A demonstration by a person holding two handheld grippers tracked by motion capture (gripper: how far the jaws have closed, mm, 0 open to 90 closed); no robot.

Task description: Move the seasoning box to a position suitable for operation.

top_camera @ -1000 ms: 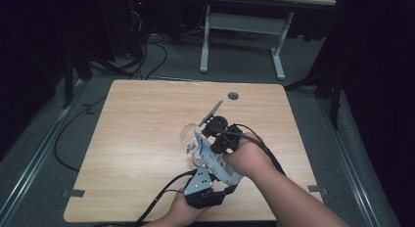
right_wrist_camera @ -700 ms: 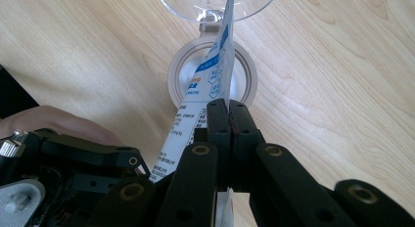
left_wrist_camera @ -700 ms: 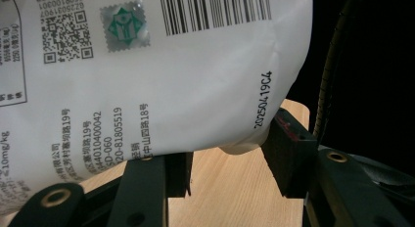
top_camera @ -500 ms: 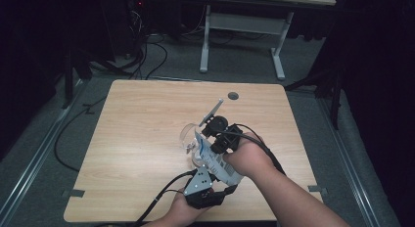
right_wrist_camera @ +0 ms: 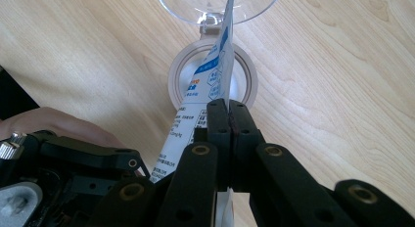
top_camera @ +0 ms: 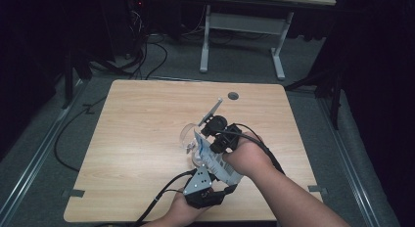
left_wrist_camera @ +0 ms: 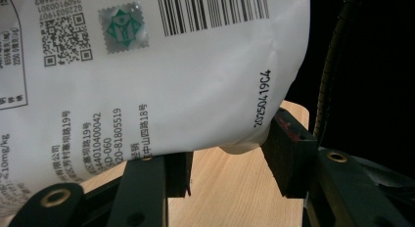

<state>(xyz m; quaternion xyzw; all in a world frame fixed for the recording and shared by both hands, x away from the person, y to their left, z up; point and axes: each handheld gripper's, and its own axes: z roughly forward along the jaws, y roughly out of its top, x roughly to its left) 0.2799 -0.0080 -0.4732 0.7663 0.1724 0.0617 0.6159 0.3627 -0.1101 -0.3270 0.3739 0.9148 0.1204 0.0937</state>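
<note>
Nothing moved | both grippers (top_camera: 208,153) (right_wrist_camera: 228,117) still clamp pouch (top_camera: 213,161); glass (top_camera: 188,136) beside

Dim lab or workshop: bare wooden table (top_camera: 147,139), floor cables (top_camera: 147,56), second desk frame (top_camera: 244,36).

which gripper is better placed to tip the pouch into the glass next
Right, likely. The right gripper is shut on the top edge of the white pouch, right beside the clear glass. The left gripper only brackets the pouch's lower end with wider jaws, so it suits steadying.
</note>
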